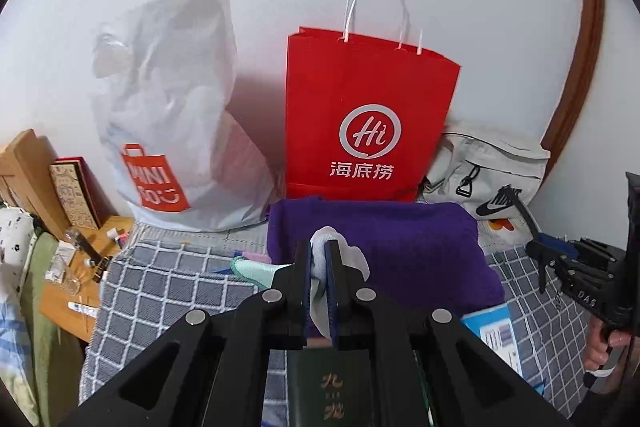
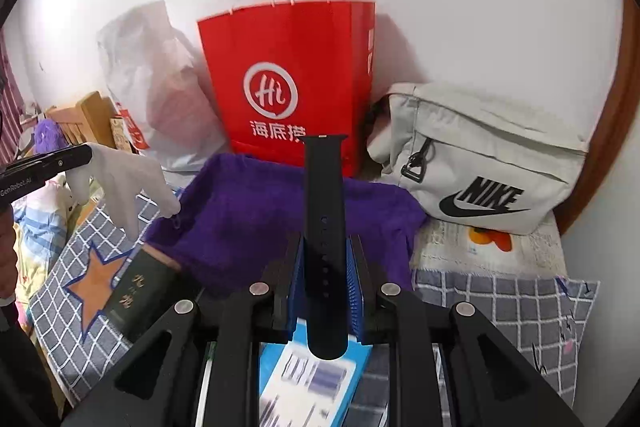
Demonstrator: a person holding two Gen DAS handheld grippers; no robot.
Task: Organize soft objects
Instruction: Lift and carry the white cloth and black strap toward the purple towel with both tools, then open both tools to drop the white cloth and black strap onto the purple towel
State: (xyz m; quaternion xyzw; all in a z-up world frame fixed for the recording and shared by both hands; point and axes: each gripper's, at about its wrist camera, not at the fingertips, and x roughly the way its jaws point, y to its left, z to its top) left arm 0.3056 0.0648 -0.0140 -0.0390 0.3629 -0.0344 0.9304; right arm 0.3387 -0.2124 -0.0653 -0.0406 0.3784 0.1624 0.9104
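Note:
My left gripper [image 1: 319, 259] is shut on a white glove [image 1: 344, 257] and holds it above the bed in front of a purple towel [image 1: 420, 247]. The glove [image 2: 120, 183] also hangs from that gripper [image 2: 86, 155] at the left of the right wrist view. My right gripper [image 2: 325, 251] is shut on a black watch strap [image 2: 325, 227] that stands upright between the fingers, in front of the purple towel [image 2: 248, 219]. A mint green soft item [image 1: 256, 271] lies left of the left gripper.
A red paper bag [image 1: 364, 115], a white plastic bag [image 1: 176, 115] and a grey Nike bag [image 2: 484, 155] stand against the wall. A dark green booklet [image 2: 136, 295] and a blue box [image 2: 316, 383] lie on the checked blanket [image 2: 500, 307]. A wooden bedside shelf [image 1: 72, 267] is at left.

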